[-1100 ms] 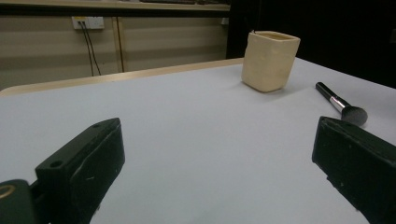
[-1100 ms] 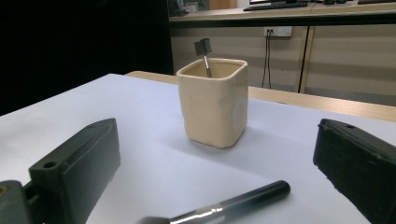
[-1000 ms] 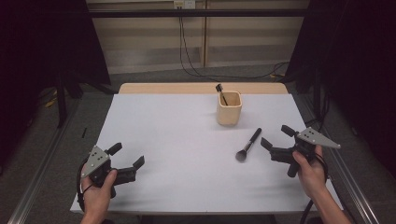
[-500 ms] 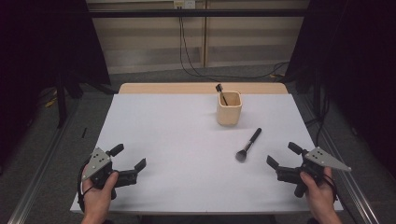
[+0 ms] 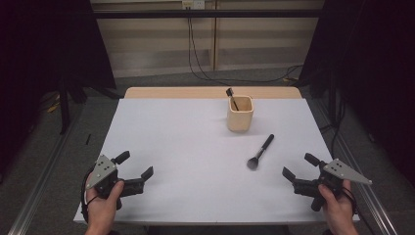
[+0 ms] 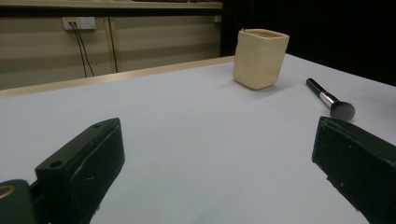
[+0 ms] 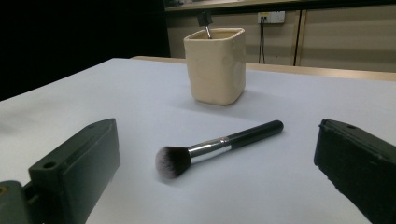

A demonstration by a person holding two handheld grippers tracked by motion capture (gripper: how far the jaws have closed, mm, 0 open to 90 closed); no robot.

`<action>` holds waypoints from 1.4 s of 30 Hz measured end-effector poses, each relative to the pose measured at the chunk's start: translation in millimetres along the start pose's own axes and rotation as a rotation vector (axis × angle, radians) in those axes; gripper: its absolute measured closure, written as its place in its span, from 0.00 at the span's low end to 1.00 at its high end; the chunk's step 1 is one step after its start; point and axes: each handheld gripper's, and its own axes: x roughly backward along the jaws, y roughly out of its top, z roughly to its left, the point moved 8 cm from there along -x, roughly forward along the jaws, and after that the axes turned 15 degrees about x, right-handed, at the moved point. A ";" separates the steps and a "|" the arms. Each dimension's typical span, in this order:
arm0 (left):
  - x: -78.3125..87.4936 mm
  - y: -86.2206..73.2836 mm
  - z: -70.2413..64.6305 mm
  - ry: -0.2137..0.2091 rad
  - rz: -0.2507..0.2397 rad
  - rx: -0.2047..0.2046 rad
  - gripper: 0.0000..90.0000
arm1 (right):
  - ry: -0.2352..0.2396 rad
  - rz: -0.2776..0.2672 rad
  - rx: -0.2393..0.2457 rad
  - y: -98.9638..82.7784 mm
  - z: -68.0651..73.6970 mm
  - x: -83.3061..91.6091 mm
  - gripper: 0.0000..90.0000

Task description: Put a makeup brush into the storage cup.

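Observation:
A black makeup brush (image 5: 260, 151) with a silver ferrule lies flat on the white table, bristles toward me; it also appears as the brush (image 7: 219, 145) and the brush (image 6: 330, 99). Behind it stands a cream square cup (image 5: 240, 113), the cup (image 7: 215, 65), the cup (image 6: 259, 58), with a dark-tipped tool (image 5: 231, 97) leaning inside. My left gripper (image 5: 134, 165) rests open near the table's front left corner, nothing between its jaws. My right gripper (image 5: 299, 165) is open near the front right edge, a short way behind the brush's bristles and apart from them.
The white table (image 5: 186, 147) has a wooden strip along its far edge (image 5: 210, 92). Cables (image 5: 200, 63) hang down the back wall to the floor. Metal rails (image 5: 39, 191) run along both sides of the table. Dark curtains flank the space.
My right gripper has pulled back from beside the brush toward the table's front right edge. The left gripper has barely shifted. The brush and cup have not moved.

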 end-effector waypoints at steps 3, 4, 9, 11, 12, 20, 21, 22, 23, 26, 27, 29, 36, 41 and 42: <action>0.4 -0.4 2.2 0.001 -0.002 0.009 0.03 | 0.003 -0.003 0.007 2.5 0.4 -2.8 0.00; 0.6 -0.2 2.6 -0.001 -0.002 0.008 0.03 | 0.004 -0.002 0.008 3.2 0.6 -4.1 0.00; 3.7 1.3 3.1 -0.002 -0.013 0.013 0.03 | 0.000 -0.009 0.013 7.3 1.4 -9.0 0.00; 3.7 1.6 3.7 0.003 -0.013 0.013 0.03 | 0.010 -0.010 0.018 8.5 2.0 -11.5 0.00; 3.9 1.5 3.8 0.004 -0.012 0.014 0.03 | 0.013 -0.012 0.018 9.3 2.1 -13.0 0.00; 3.6 1.2 0.9 0.008 -0.007 0.005 0.03 | 0.075 -0.021 0.034 13.1 2.5 -23.6 0.00; 3.5 0.5 1.5 0.009 -0.003 0.002 0.03 | 0.071 -0.017 0.038 13.8 1.4 -24.5 0.00; 3.7 -0.1 2.5 0.009 0.001 0.001 0.03 | 0.072 -0.022 0.041 16.2 0.4 -25.7 0.00; 3.4 -0.2 3.1 0.010 0.000 0.002 0.03 | 0.074 -0.030 0.035 19.2 -0.4 -27.0 0.00; 2.5 0.4 3.4 0.013 0.001 -0.003 0.03 | 0.041 -0.031 0.035 27.0 -5.9 -33.4 0.00; 2.3 0.5 3.0 0.012 0.001 -0.004 0.03 | 0.033 -0.021 0.032 28.5 -7.6 -35.8 0.00; 2.3 0.8 2.5 0.014 0.000 -0.002 0.03 | 0.039 -0.015 0.040 31.2 -9.5 -39.7 0.00; 1.8 1.1 1.4 0.024 0.000 -0.004 0.03 | 0.048 -0.010 0.048 41.5 -17.0 -57.2 0.00; -0.2 0.5 2.6 0.025 0.007 -0.007 0.03 | 0.016 -0.027 0.040 51.5 -26.9 -70.3 0.00; -0.5 0.4 2.7 0.023 0.008 -0.007 0.03 | 0.012 -0.025 0.043 53.1 -28.6 -74.3 0.00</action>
